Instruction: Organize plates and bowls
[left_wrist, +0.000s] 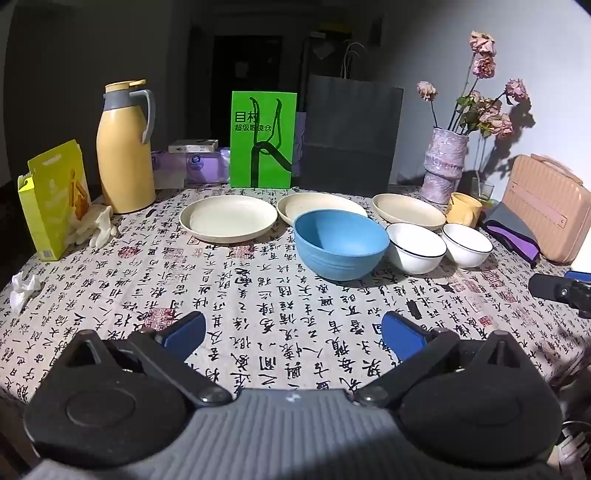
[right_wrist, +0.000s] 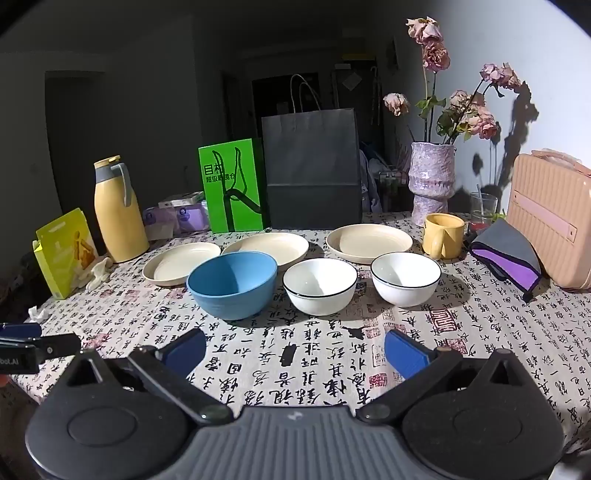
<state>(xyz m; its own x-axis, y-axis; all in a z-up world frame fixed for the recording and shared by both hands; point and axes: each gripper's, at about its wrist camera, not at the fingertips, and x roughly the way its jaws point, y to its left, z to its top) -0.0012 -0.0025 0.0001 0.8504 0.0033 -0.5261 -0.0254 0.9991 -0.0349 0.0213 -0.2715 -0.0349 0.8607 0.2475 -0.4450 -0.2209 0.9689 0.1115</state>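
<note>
I am holding both grippers, left gripper and right gripper, spread wide and gripping nothing, over bare tablecloth, the bowls lying at twelve o'clock.

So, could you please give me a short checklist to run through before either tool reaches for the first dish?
1. Left tool open and holding nothing: ok.
2. Right tool open and holding nothing: ok.
3. Three cream plates lie separate, none stacked: left plate, middle plate, right plate: ok.
4. Blue bowl and both white bowls upright, looking empty: ok.
5. Yellow mug stands near the right plate; clearance: cannot tell.
</note>
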